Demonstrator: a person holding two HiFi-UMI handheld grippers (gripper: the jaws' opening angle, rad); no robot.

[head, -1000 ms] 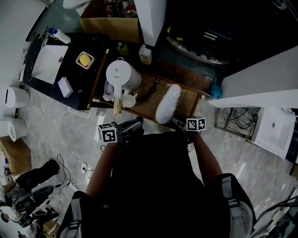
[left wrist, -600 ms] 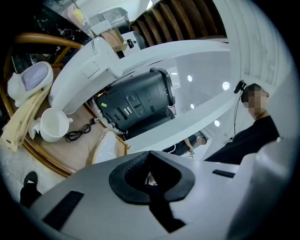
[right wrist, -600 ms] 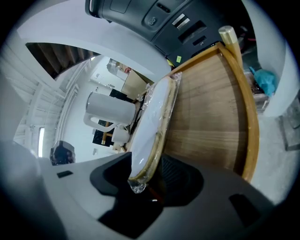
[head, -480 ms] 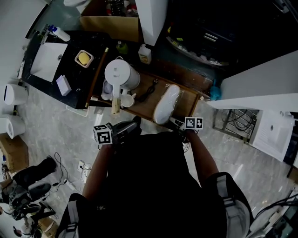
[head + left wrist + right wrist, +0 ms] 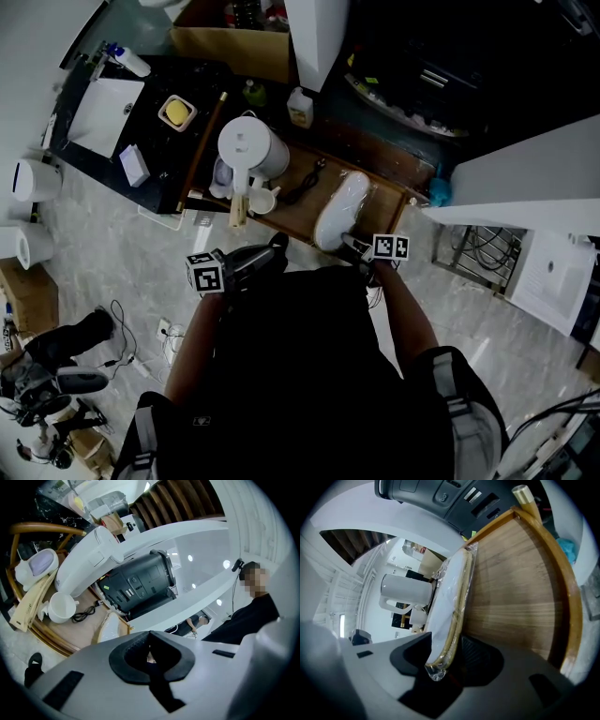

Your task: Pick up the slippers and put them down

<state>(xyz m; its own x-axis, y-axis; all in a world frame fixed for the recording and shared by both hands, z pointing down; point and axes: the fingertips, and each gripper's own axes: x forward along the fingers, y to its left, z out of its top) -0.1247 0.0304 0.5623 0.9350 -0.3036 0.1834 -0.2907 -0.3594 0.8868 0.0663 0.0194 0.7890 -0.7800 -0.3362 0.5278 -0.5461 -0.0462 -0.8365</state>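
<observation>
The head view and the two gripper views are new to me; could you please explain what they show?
No robot here: a person holds a two-jaw tool in each hand. The head view looks steeply down from a camera on the person's head; each gripper view looks along one tool's jaws. On the wooden tray are a plastic-wrapped white slipper, a white jug, a mug and a black cable. The right claw has just been opening; the slipper's end stands between its jaws, which do not seem to press it. The left claw is shut and holds nothing.
</observation>
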